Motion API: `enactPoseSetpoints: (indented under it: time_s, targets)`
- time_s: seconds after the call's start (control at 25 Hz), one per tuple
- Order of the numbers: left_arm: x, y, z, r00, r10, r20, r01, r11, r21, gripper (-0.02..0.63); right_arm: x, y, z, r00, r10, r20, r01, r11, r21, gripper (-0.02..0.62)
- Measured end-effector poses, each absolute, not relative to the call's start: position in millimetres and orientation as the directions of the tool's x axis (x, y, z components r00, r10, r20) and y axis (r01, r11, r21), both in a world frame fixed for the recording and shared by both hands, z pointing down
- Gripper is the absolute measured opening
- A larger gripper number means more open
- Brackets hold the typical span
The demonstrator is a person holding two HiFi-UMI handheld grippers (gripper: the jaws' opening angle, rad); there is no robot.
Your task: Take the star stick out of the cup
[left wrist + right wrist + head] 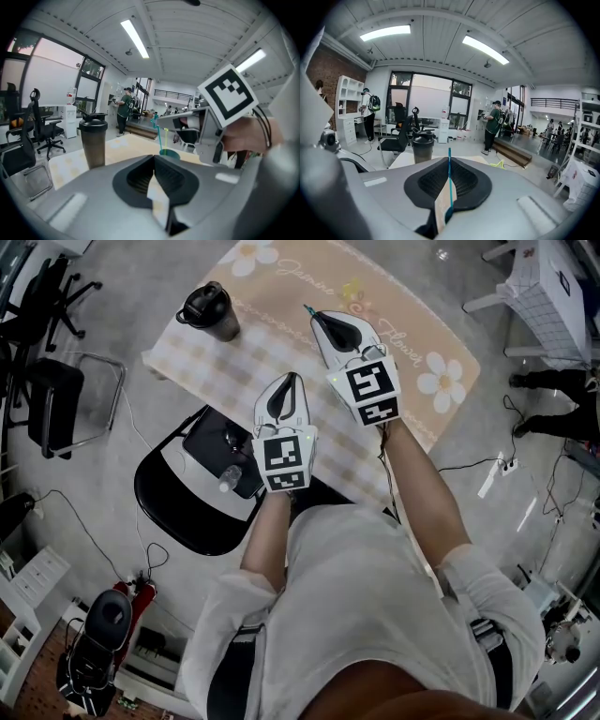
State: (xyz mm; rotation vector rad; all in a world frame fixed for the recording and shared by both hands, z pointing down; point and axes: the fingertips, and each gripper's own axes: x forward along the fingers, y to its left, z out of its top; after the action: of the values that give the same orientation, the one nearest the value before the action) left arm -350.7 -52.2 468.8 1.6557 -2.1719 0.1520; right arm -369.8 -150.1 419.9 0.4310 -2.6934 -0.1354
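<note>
In the right gripper view, a thin teal stick (449, 185) stands upright between the jaws of my right gripper (449, 161), which is shut on it. The left gripper view shows that teal star stick (157, 129) rising from a small teal cup (169, 153), with a yellow-green stick (167, 137) beside it. The right gripper (161, 123) reaches in from the right at the stick's top. In the head view the right gripper (317, 315) hides the cup, and only the stick's tip (307, 308) shows. My left gripper (292, 379) (154, 157) hangs nearer me, shut and empty.
A black shaker bottle (209, 312) (93, 140) (423, 147) stands at the left end of the flower-print table (422, 306). A black chair (173, 507) with a dark pad and a small bottle sits at the table's near side. Office chairs (47, 352) stand at the left.
</note>
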Motion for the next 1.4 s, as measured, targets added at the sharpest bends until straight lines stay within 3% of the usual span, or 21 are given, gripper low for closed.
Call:
enactPoseSetpoints:
  time_s: [0.8,1.04,1.4]
  targets:
    - [-278,-118,428,-0.063,-0.948,0.312,-0.989,0.1,0.105,0.003,-242,-199,272,-0.864,-0.503,-0.021,-0.501,0.863,-0.07,0.014]
    - [-243,-140,431,0.017,-0.95,0.312,-0.996,0.012,0.09,0.003,-163,-226,294,-0.78,-0.624,0.058,-0.626,0.773,-0.104,0.014]
    - [-160,-162,459,0.207,-0.91,0.358,-0.977,-0.178,0.114,0.003,-39,-227,403,-0.61,-0.745,0.269,-0.785,0.524,-0.33,0.014]
